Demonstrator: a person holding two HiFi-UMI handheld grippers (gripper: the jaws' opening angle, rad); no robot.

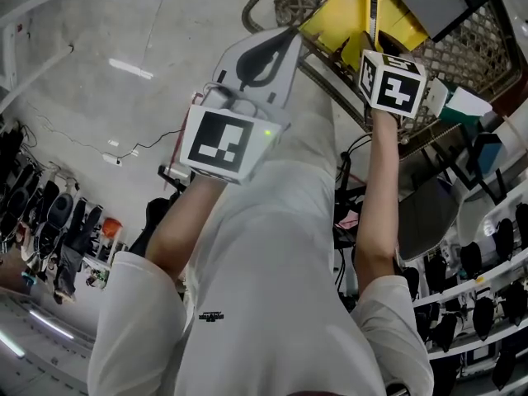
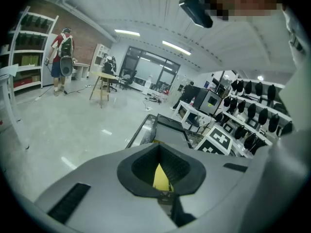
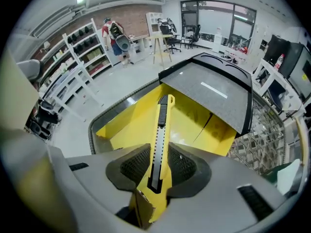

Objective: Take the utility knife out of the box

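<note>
The utility knife (image 3: 164,115), yellow with a black slider, stands on end between the pads of my right gripper (image 3: 163,150), which is shut on its lower part. The knife's tip points up over the open yellow box (image 3: 126,125). In the head view the knife (image 1: 373,7) rises above the right gripper (image 1: 373,46) in front of the yellow box (image 1: 330,23). My left gripper (image 1: 290,33) reaches to the box's near edge. Its jaws are closed on a sliver of the yellow box (image 2: 162,176) at the left gripper (image 2: 160,154).
The box sits in a wire mesh basket (image 1: 470,48) beside a grey panel (image 3: 214,91). The basket's metal rim (image 3: 97,120) curves round the box's near side. Shelves with dark gear (image 1: 470,279) line the room, and a person (image 3: 114,33) stands far off.
</note>
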